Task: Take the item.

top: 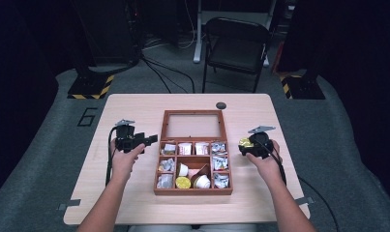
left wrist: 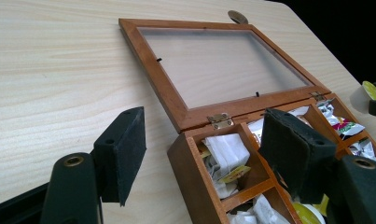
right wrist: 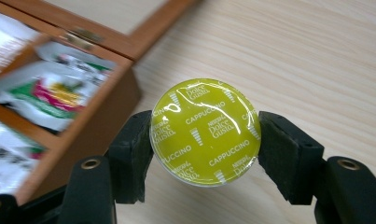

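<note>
A wooden box [top: 192, 192] with several compartments sits mid-table, its glass lid [top: 194, 112] laid open flat behind it. Inside are sachets, white capsules and a yellow-topped capsule [top: 183, 182]. My left gripper [top: 153, 140] is at the box's back left corner. In the left gripper view its jaws [left wrist: 204, 122] straddle the corner wall [left wrist: 185, 158] without pressing on it, one pad outside and one over a compartment. My right gripper [top: 245, 145] hovers over the table just right of the box. It is shut on a green-lidded Cappuccino capsule [right wrist: 204, 140], gripped by its sides [right wrist: 205, 126].
A small black round disc [top: 221, 105] lies on the table behind the lid. A folding chair [top: 236, 43] stands beyond the far edge. Bare tabletop [top: 260, 193] stretches to the right and left of the box.
</note>
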The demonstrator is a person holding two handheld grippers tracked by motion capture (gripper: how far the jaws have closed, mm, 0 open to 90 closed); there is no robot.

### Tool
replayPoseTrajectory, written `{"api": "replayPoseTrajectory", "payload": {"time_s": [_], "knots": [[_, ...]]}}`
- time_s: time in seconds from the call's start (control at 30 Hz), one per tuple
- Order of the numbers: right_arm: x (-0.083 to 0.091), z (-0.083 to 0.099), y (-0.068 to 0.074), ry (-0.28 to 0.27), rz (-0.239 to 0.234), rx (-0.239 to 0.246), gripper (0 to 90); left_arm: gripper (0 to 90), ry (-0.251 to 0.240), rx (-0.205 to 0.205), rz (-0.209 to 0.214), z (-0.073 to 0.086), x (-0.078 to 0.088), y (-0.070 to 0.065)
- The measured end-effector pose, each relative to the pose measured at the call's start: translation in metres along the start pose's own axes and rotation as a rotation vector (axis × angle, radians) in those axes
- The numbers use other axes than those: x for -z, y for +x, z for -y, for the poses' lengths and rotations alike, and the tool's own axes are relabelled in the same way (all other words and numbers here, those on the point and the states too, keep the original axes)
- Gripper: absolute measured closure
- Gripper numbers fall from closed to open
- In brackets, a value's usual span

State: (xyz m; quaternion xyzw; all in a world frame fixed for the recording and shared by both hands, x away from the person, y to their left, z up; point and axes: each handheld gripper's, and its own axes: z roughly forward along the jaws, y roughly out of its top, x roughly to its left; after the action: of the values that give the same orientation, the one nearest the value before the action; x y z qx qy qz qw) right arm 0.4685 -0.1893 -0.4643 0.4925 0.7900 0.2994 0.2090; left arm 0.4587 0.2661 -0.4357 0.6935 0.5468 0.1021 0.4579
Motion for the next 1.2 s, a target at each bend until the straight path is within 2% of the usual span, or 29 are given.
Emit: {"api": "replayPoseTrajectory", "payload": {"time_s": [0.2,0.37,0.63,0.77,0.83,0.93,1.07,1.2], "knots": [[-0.001,0.009,-0.019,0.023,0.058,-0.060,37.2,31.1,0.003,0.000,-0.004,0.000,-0.001,0.001],[-0.001,0.018,-0.036,0.030,0.103,-0.087,37.2,31.2,0.001,0.006,0.000,-0.001,-0.002,0.002],[-0.003,0.027,-0.048,0.049,0.163,-0.104,37.2,31.2,0.001,0.005,0.001,-0.001,-0.004,0.003],[-0.008,0.032,-0.051,0.068,0.157,-0.114,37.2,31.2,0.003,0.005,0.000,-0.001,-0.004,0.004],[-0.009,0.033,-0.051,0.053,0.156,-0.123,37.0,31.2,0.002,0.006,0.000,-0.001,-0.004,0.004],[-0.008,0.033,-0.051,0.059,0.156,-0.133,36.4,31.2,0.002,0.004,-0.002,-0.001,-0.004,0.004],[-0.010,0.034,-0.050,0.067,0.158,-0.143,30.5,31.2,0.002,0.006,-0.001,-0.001,-0.004,0.004],[-0.009,0.032,-0.050,0.041,0.160,-0.139,29.3,31.2,0.003,0.004,-0.002,-0.001,-0.004,0.003]]}}
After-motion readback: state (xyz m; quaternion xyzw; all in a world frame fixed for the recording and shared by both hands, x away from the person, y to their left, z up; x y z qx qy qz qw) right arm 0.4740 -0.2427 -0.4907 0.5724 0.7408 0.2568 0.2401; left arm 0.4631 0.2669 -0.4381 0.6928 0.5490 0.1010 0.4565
